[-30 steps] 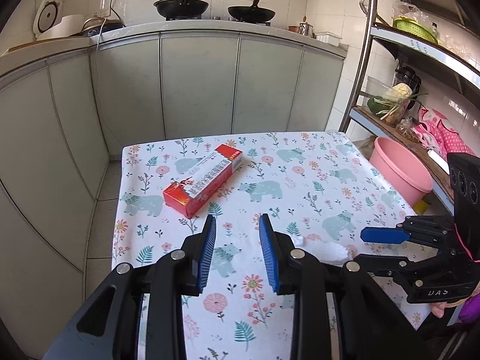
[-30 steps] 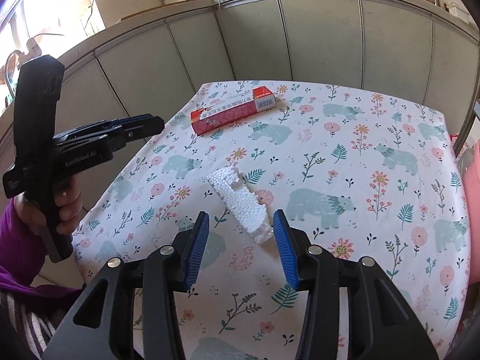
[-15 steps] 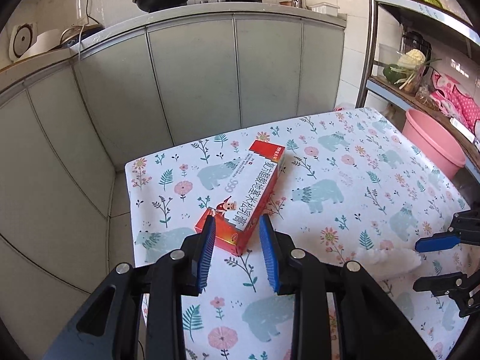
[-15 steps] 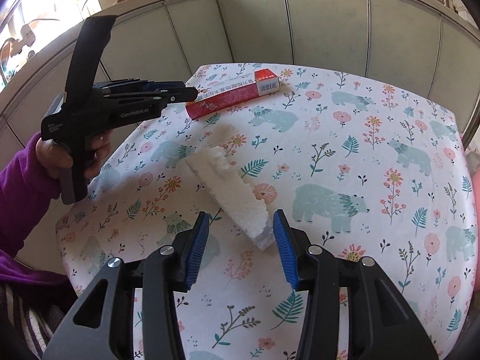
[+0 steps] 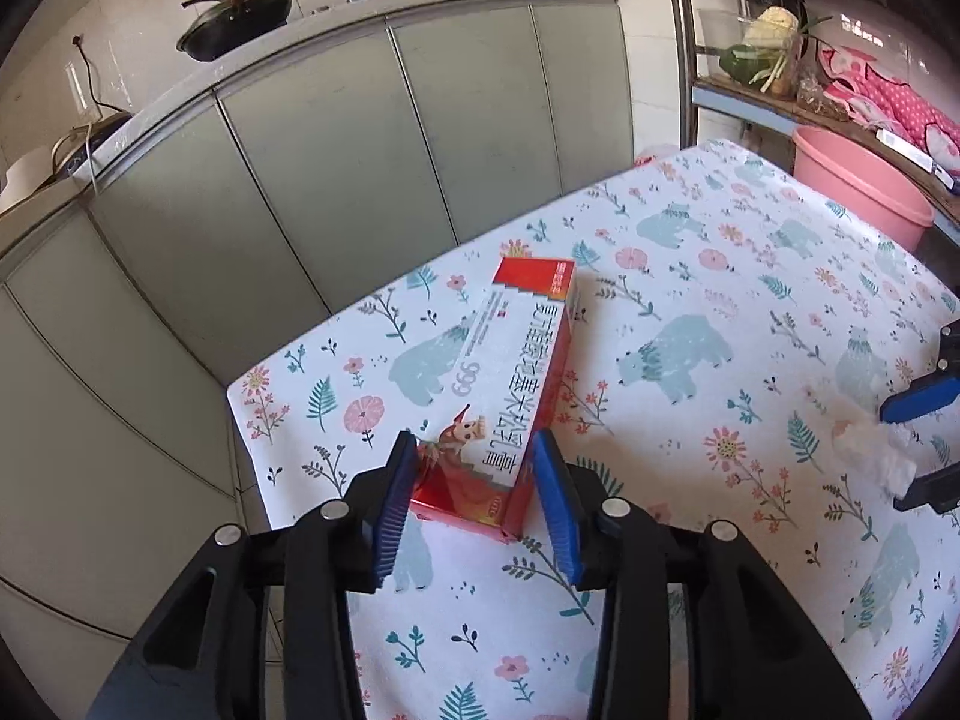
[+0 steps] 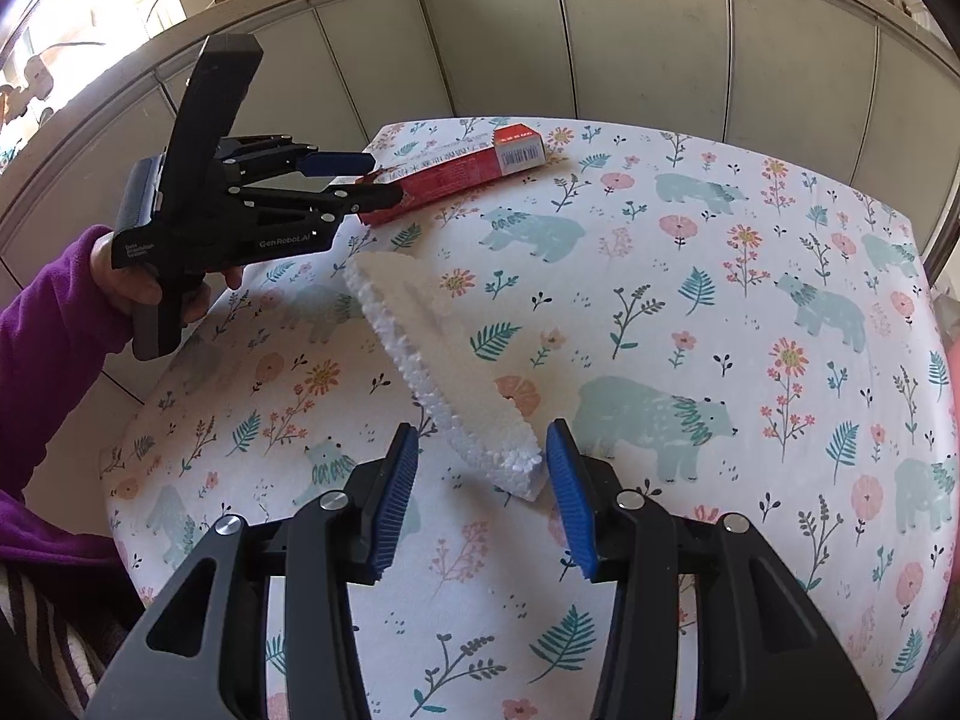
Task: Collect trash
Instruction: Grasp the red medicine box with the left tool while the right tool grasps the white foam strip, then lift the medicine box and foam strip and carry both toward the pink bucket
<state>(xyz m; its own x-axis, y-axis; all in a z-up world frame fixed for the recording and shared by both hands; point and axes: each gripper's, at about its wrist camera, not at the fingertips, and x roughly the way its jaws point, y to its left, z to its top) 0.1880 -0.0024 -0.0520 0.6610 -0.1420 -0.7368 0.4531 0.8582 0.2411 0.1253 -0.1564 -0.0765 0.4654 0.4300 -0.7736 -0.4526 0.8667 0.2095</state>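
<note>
A long red and white carton (image 5: 510,384) lies on the floral tablecloth (image 5: 690,312) near its far left corner. My left gripper (image 5: 474,480) is open, and the carton's near end sits between its blue pads without clear contact. The carton also shows in the right wrist view (image 6: 462,174), with the left gripper (image 6: 366,180) around its end. A white foam strip (image 6: 444,360) lies mid-table. My right gripper (image 6: 480,480) is open, its pads on either side of the strip's near end. The strip's end (image 5: 870,450) shows at the right in the left wrist view.
A pink basin (image 5: 858,186) stands beyond the table's right side under a metal shelf rack (image 5: 780,96). Grey cabinet fronts (image 5: 372,144) run behind the table, with pans on the counter. The table's left edge drops to a tiled floor (image 5: 120,540).
My left gripper has moved forward and down to the carton, whose end now lies between the pads. My right gripper has closed in on the foam strip's near end.
</note>
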